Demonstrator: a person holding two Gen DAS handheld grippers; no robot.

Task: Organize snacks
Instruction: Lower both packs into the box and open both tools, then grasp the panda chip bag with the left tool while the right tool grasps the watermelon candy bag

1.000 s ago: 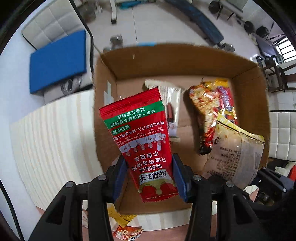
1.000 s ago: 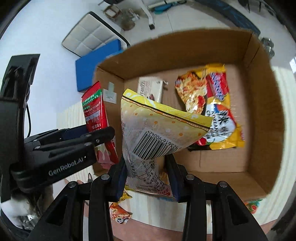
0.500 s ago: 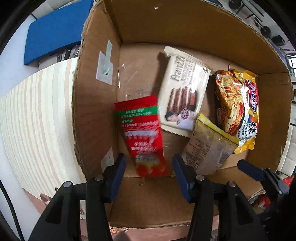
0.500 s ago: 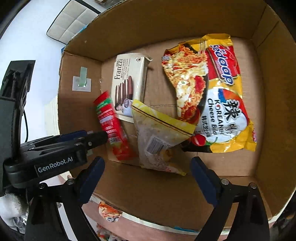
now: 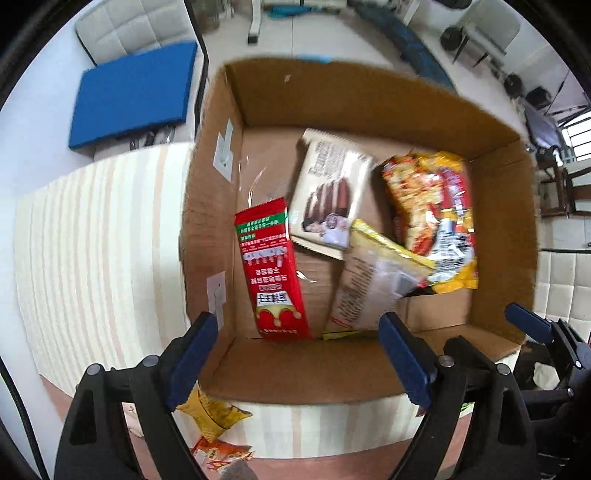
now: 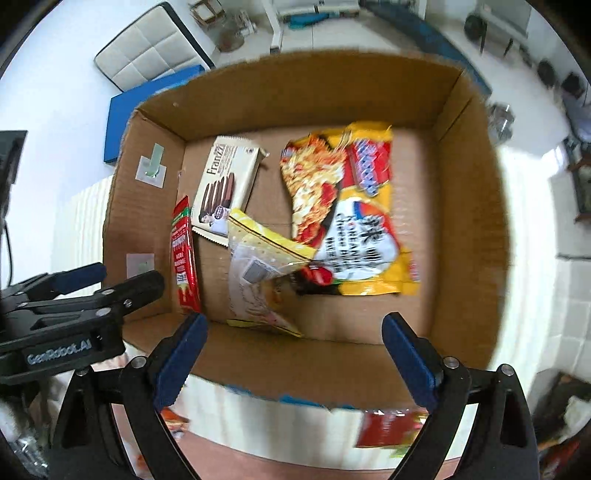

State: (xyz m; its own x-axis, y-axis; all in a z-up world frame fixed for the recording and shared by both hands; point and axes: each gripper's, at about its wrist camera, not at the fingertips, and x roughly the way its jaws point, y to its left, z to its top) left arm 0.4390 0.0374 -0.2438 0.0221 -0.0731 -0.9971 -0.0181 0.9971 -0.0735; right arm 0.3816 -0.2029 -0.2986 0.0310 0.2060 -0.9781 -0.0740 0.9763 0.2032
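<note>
My left gripper [image 5: 297, 354] points straight down, jaws just swung wide and empty. My right gripper [image 6: 295, 350] sits at its three o'clock, also steeply down, spread and empty.

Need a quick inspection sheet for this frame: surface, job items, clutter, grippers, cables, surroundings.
Surface: cream striped table top, carrying an open brown cardboard box.
Job's things: in the box lie a red sachet, a beige Franzi biscuit pack, a pale yellow-edged packet and a yellow noodle bag; the packet overlaps the noodle bag's edge.
Clutter: small orange and yellow snack packs outside the box's near edge, a red one too.
Grippers: left hand-held gripper and right hand-held gripper both open, nothing between the jaws; the left's have just been opening.
Cables: thin dark cable at the left edge.
Surroundings: blue pad, white padded seat, tiled floor.
</note>
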